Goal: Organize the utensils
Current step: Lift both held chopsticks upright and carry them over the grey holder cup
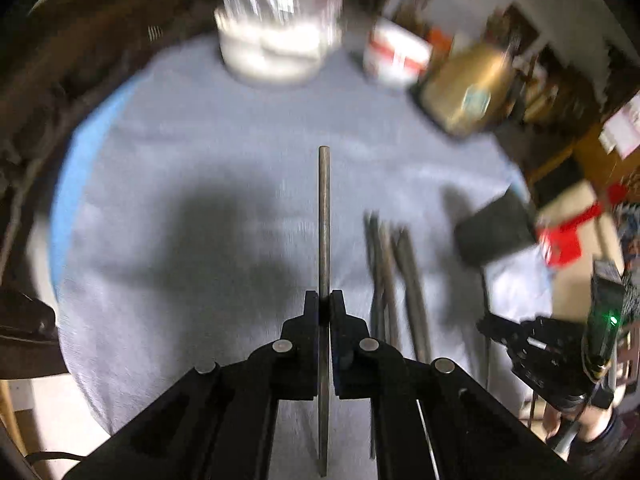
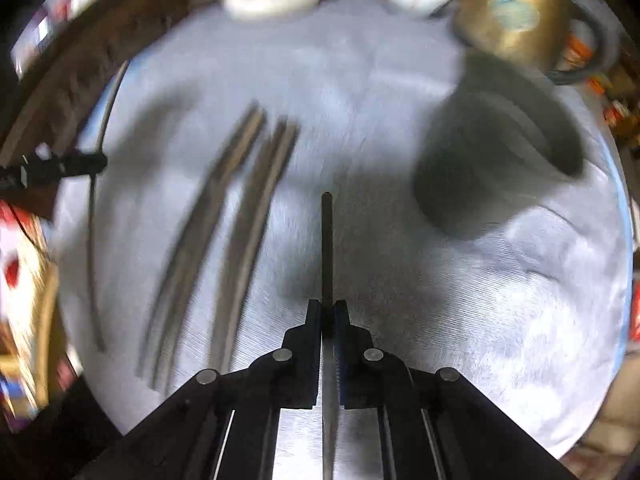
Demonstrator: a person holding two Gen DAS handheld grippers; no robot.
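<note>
Both grippers were clamped tight, each on one thin metal stick: our left gripper (image 1: pixel 325 300) pinched a chopstick (image 1: pixel 324 216) running straight out past its tips, and our right gripper (image 2: pixel 328 310) held a darker chopstick (image 2: pixel 327 248) the same way. We judged that grip deliberate, so each stick could be aimed end-first into a holder.

Largest first: the round table (image 1: pixel 224 152) under its grey cloth filled both views. Next, the dark cup (image 2: pixel 500 160) sat tipped toward the right gripper, mouth facing us, likely the target. Then the gold tin (image 1: pixel 468 92), the white tub (image 1: pixel 276 52) and the red-and-white cup (image 1: pixel 396 54) along the far rim. Smallest, the loose chopsticks (image 2: pixel 224 240) lay bundled on the cloth between the grippers, still waiting.

Only the right view showed us the cup's open mouth; from the left it was a blurred black block. Only the left view showed the right gripper's body with its green light. Everything was smeared, so exact stick counts escaped us.
</note>
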